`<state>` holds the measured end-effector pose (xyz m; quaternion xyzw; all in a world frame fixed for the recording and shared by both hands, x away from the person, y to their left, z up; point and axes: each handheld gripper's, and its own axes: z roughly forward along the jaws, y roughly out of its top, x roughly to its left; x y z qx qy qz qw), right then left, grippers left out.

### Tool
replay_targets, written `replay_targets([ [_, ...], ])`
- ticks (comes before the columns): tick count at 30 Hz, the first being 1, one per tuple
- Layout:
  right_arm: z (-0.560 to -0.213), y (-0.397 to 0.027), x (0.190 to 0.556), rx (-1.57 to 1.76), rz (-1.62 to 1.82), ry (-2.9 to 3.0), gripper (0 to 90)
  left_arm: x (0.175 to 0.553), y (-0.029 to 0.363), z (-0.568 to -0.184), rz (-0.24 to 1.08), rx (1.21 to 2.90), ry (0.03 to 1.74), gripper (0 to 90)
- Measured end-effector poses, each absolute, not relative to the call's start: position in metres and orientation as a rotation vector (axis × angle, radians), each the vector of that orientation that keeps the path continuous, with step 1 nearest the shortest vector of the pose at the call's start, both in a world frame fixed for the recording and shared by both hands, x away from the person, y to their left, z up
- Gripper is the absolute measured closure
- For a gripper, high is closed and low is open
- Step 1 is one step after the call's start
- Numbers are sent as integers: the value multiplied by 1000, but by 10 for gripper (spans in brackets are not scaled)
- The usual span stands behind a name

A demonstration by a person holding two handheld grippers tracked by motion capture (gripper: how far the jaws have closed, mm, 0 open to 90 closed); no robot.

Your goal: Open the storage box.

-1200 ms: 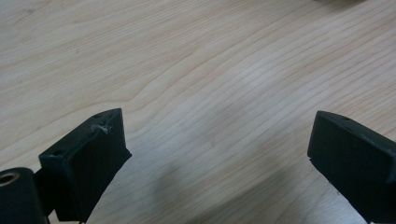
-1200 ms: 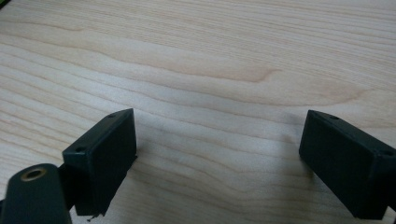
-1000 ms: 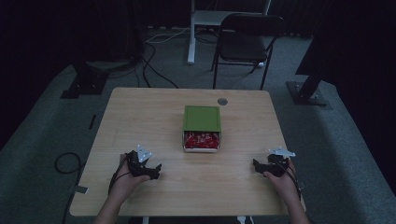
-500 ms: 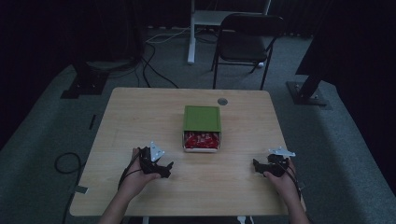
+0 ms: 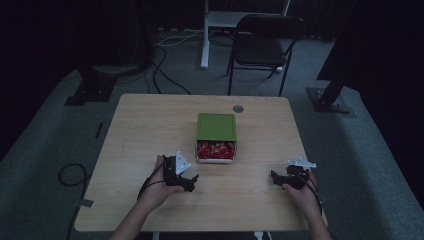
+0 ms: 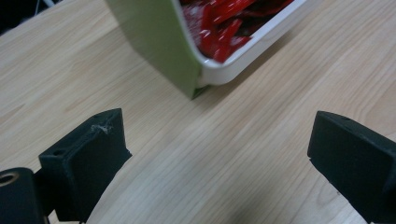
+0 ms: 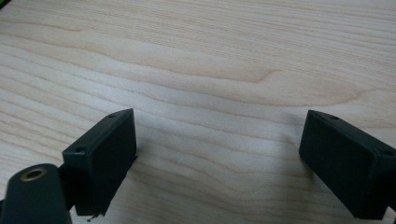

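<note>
A white box (image 5: 216,152) holding red packets (image 5: 215,148) sits mid-table, its green lid (image 5: 216,126) slid back over the far half. In the left gripper view the box's near corner (image 6: 219,70) and lid edge (image 6: 159,42) lie just ahead of the wide-apart jaws. My left gripper (image 5: 192,181) is open, just left and in front of the box, with nothing between its fingers. My right gripper (image 5: 274,176) rests open near the front right of the table, its jaws spread over bare wood (image 7: 219,116).
The wooden table (image 5: 150,125) has a round cable grommet (image 5: 238,108) behind the box. A black chair (image 5: 265,40) and a white stand (image 5: 205,45) are on the floor beyond. Dark stand bases (image 5: 90,90) and cables (image 5: 165,75) lie to the sides.
My left gripper has moved right and slightly forward toward the box's front-left corner. The right gripper has stayed where it was.
</note>
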<state>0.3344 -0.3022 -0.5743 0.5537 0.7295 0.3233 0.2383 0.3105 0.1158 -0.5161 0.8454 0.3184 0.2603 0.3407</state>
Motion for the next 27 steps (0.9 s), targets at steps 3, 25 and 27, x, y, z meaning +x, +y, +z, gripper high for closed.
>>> replay_targets([
  [3,-574,-302,334,1517,886,1998,106,312,109,-515,672,2210,798,52],
  [25,-574,-302,335,1516,886,1998,106,322,61,-514,672,2258,587,55],
  [27,-574,-302,335,1517,886,1998,106,323,57,-514,666,2258,579,61],
])
